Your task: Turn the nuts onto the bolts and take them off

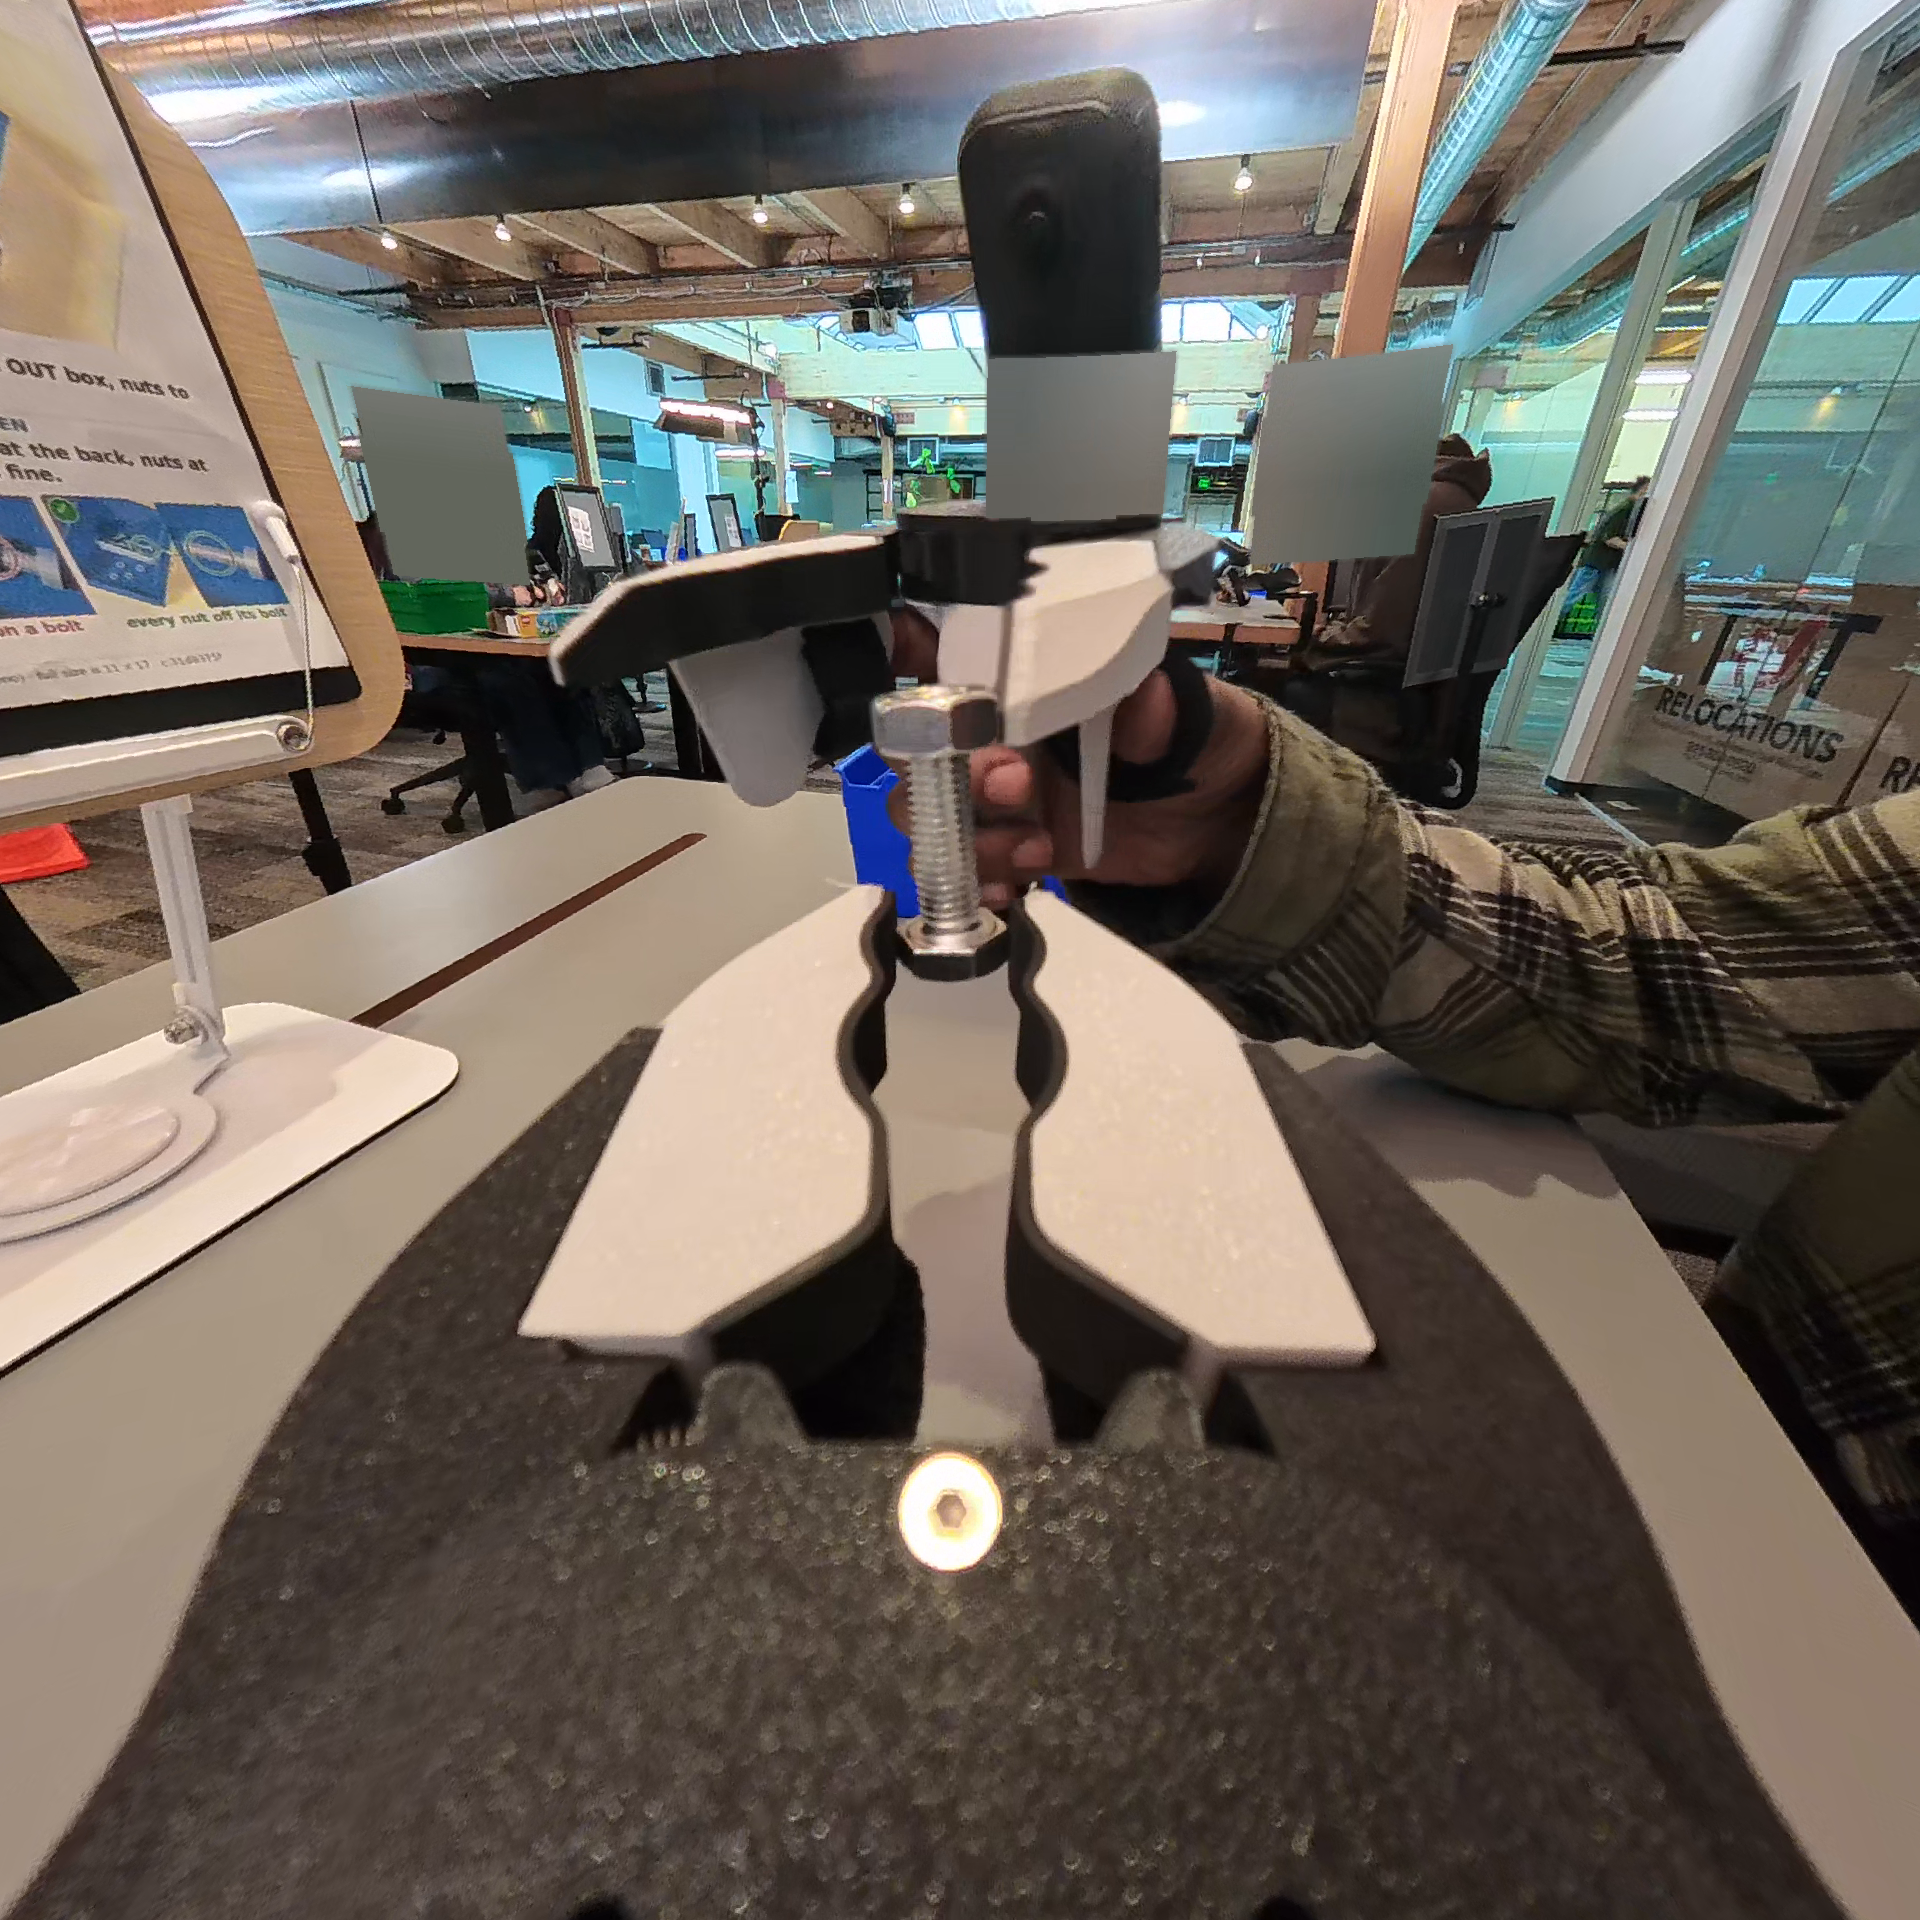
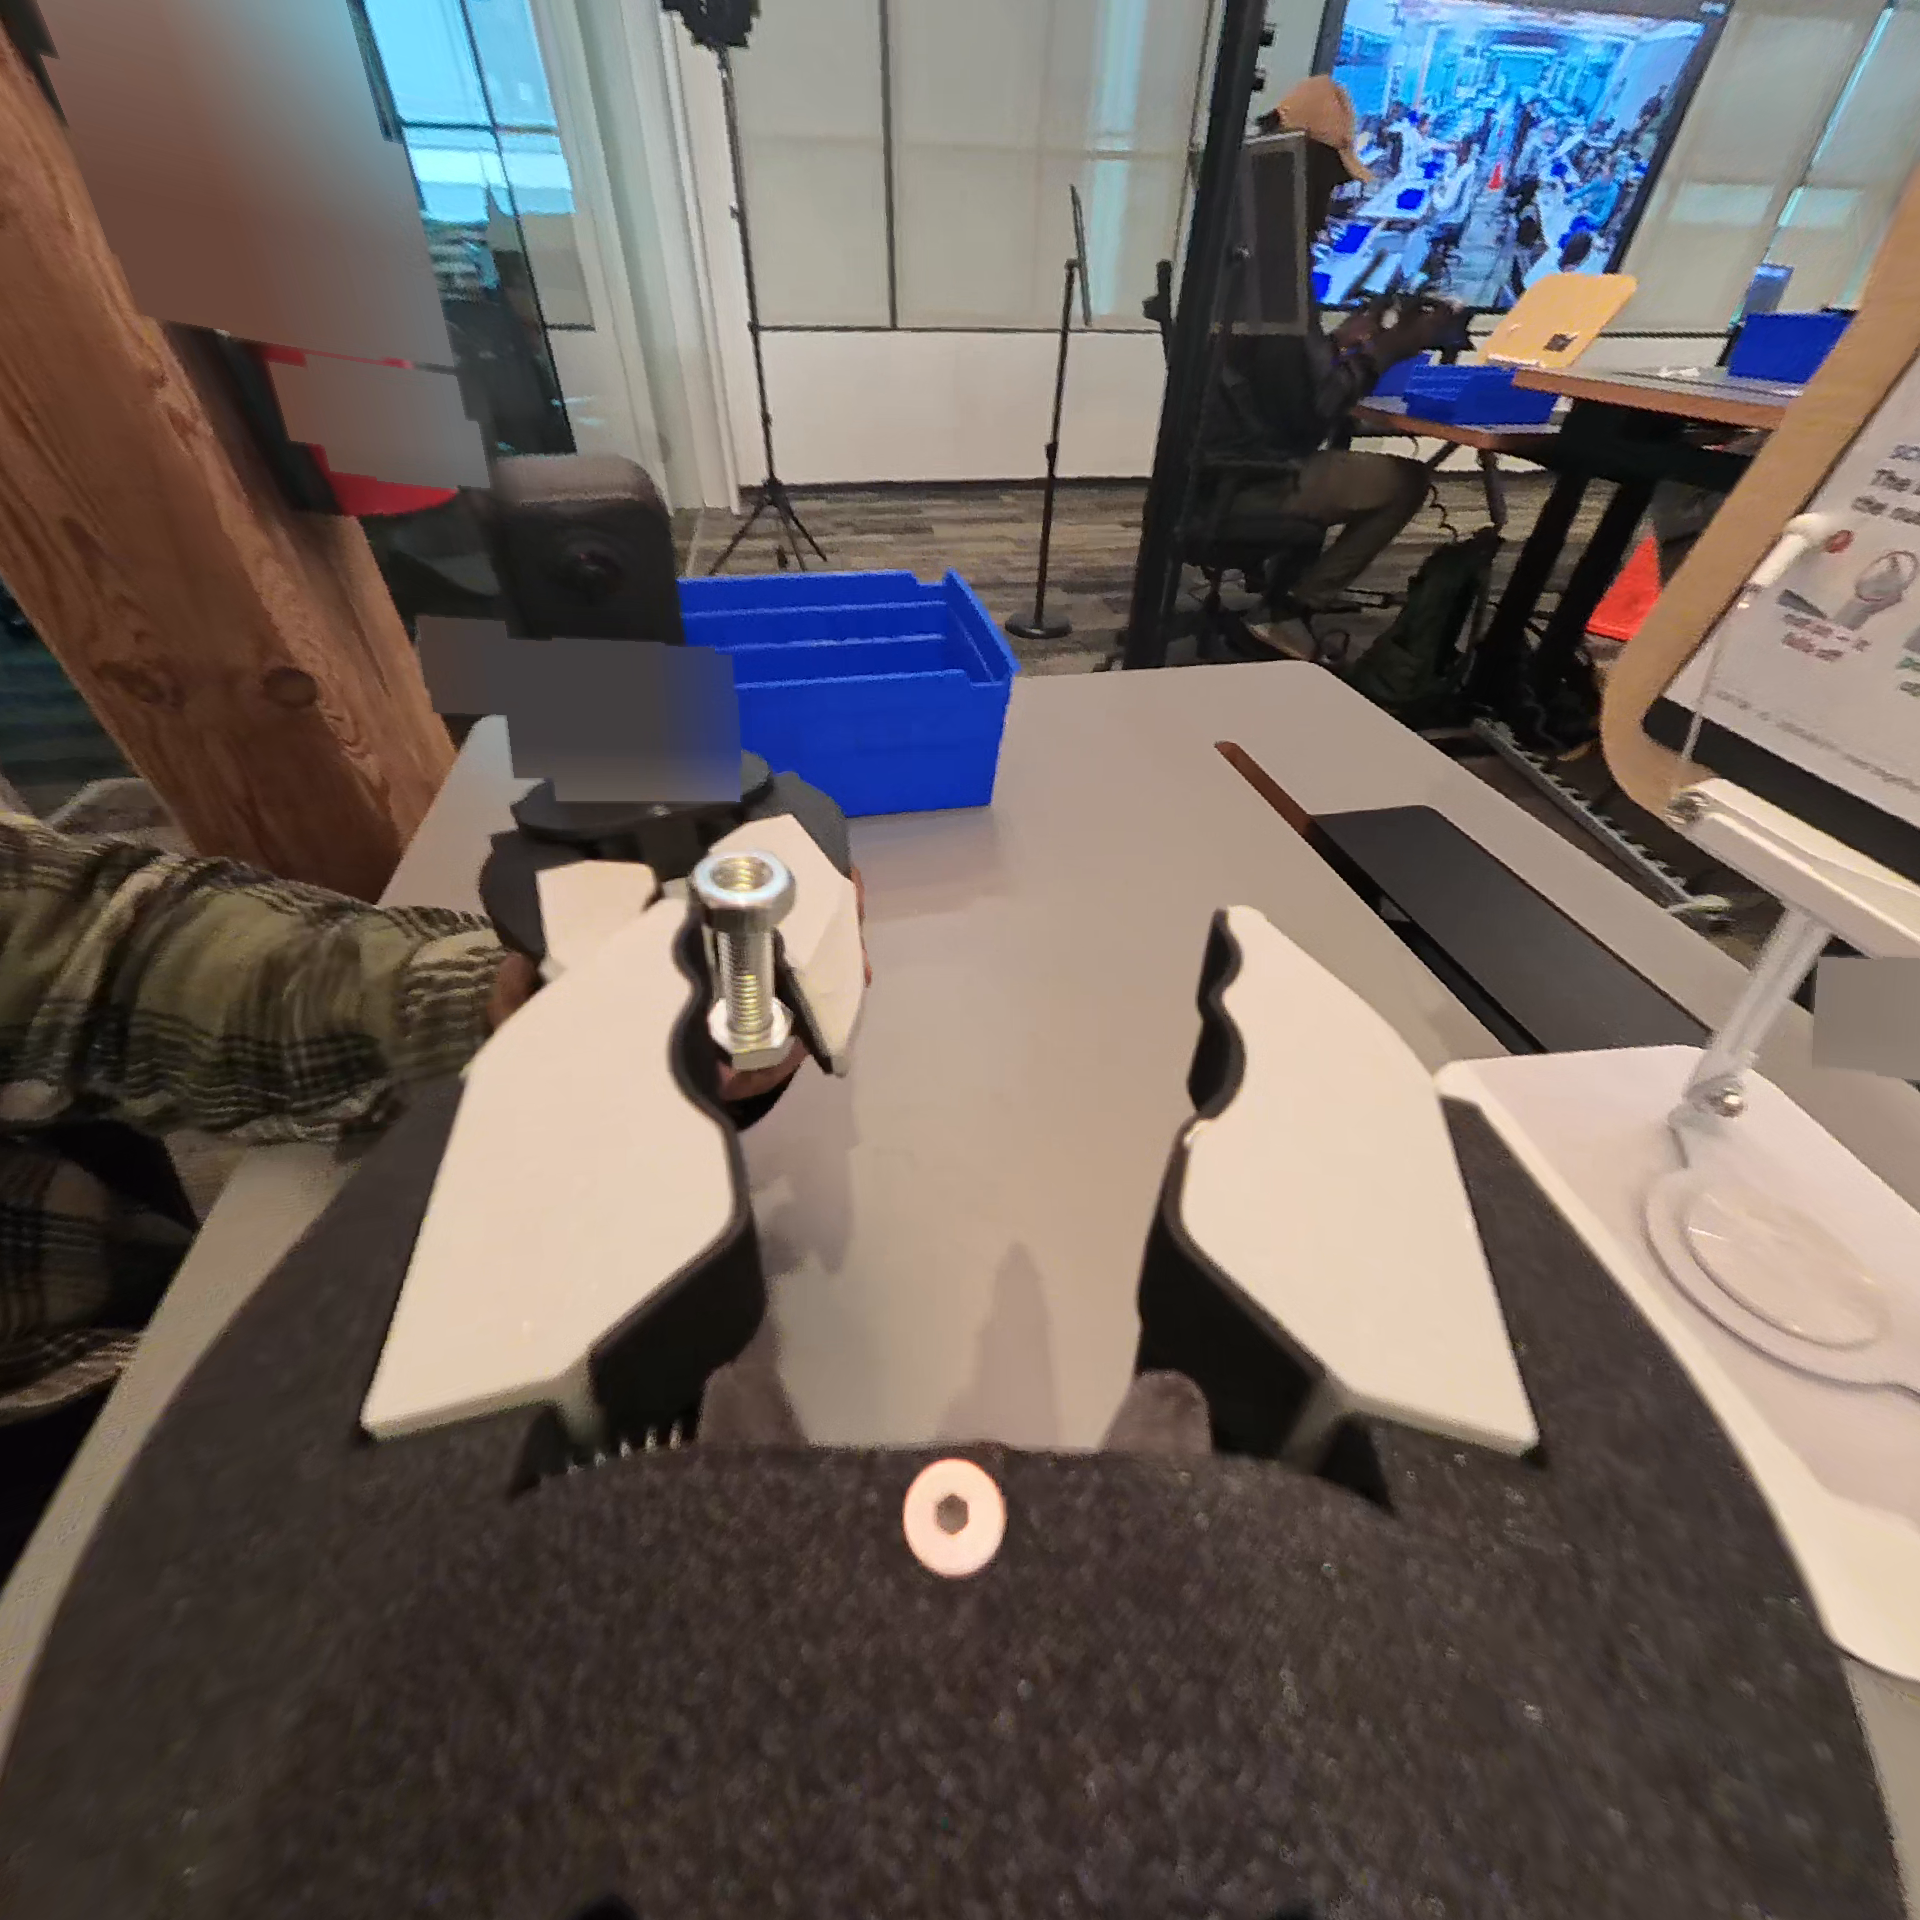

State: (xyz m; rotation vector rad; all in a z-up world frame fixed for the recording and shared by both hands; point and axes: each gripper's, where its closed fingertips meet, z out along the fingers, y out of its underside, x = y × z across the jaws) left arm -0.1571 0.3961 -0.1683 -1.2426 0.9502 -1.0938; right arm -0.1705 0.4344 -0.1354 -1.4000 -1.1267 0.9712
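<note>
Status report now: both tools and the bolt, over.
Left tool shut on steel hex nut. Right tool open. Silver threaded bolt upright in nut. Nothing blocking.

Bare grey table ahead of the right tongs, blue bin behind, stand rightward.

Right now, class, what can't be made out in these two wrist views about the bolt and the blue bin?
Left wrist view: the blue bin is almost wholly hidden behind the bolt and a hand.
Right wrist view: the blue bin's left end is covered by the left gripper; its floor is hidden by its own front wall.
Both views: whether the open right gripper touches the bolt head cannot be told.
</note>
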